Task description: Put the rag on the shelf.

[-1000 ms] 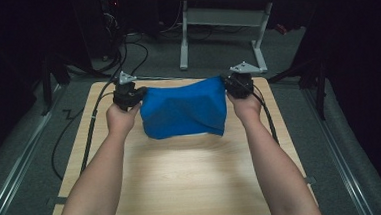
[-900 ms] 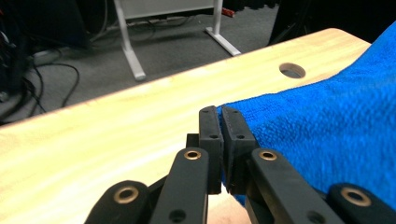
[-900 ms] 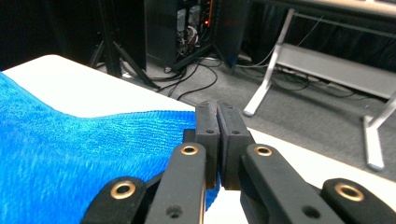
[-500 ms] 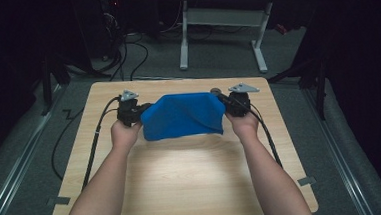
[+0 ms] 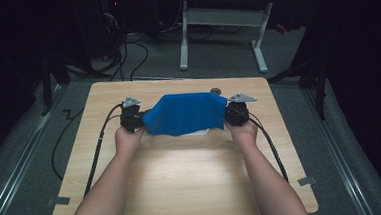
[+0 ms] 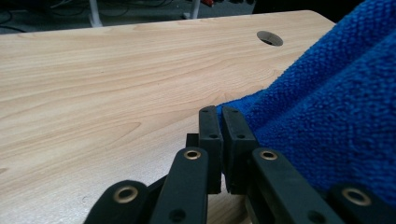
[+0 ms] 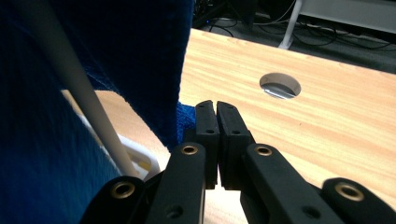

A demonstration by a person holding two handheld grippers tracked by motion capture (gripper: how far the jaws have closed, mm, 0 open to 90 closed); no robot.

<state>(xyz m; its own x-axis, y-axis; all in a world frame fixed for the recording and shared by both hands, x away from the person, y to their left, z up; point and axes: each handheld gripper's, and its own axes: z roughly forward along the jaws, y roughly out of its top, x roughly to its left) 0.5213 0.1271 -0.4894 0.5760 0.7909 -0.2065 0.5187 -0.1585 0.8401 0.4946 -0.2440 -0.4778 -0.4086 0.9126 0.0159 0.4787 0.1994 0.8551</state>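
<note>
Where table [image 5: 183, 178] lies bare, towel [image 5: 185, 113] hides rack [image 7: 81, 88].

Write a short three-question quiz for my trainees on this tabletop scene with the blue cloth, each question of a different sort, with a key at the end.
1. True or false: the blue cloth lies flat and untouched in the middle of the table.
2. Multiple choice: what shows under the cloth's near edge in the high view? A) a white object B) a red cup C) a pair of scissors
3. Fill in: beyond the cloth, near the table's far edge, the tabletop has a round ____.

Key
1. False: the left gripper and right gripper each pinch one side of it, jaws closed, spreading it between them.
2. A
3. hole
</note>
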